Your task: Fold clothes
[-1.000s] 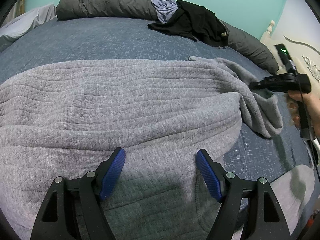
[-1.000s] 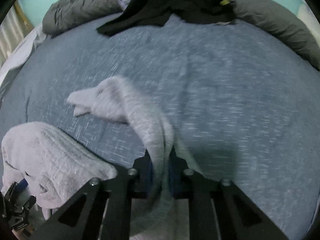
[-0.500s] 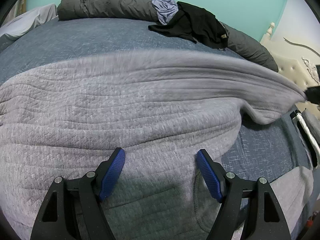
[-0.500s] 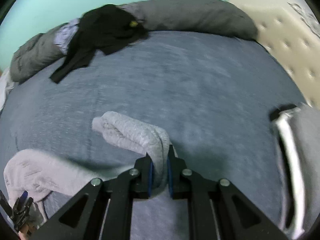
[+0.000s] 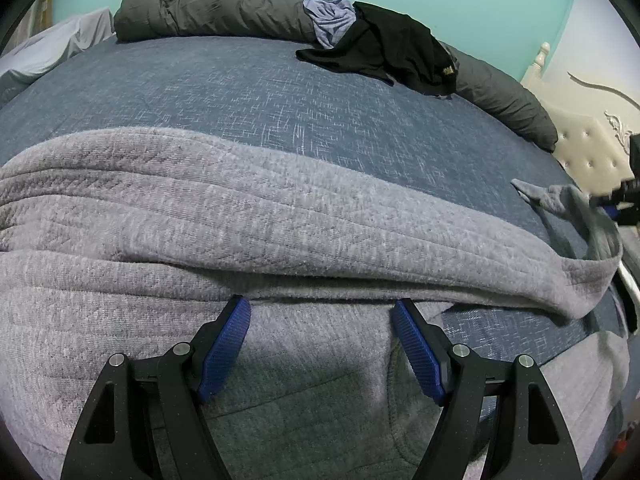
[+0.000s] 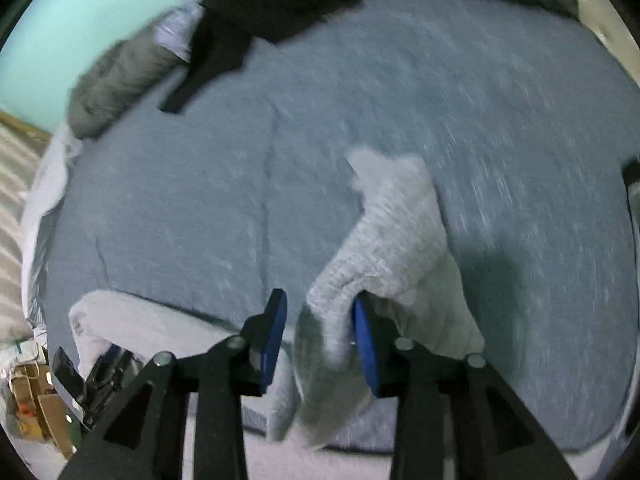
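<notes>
A grey knit sweatshirt (image 5: 200, 208) lies spread on the blue bed cover (image 5: 280, 100). One sleeve (image 5: 576, 204) stretches off to the right. My left gripper (image 5: 320, 312) hovers open just over the sweatshirt's body, with nothing between its blue pads. In the right wrist view, the sleeve (image 6: 396, 224) hangs between the jaws of my right gripper (image 6: 319, 300), which are opening. The cloth rests against the right pad, with a gap at the left pad. The right gripper (image 5: 608, 206) also shows at the far right edge of the left wrist view.
A dark grey duvet (image 5: 208, 8), a lilac garment (image 5: 328, 16) and a black garment (image 5: 392, 52) are heaped along the bed's far side. A cream tufted headboard (image 5: 588, 152) stands at the right. Cardboard boxes (image 6: 32, 408) sit on the floor beyond the bed's left edge.
The right gripper carried the sleeve out to the right, stretching it along the sweatshirt's body, and its jaws, shut on the sleeve before, have now parted. The left gripper has stayed put.
</notes>
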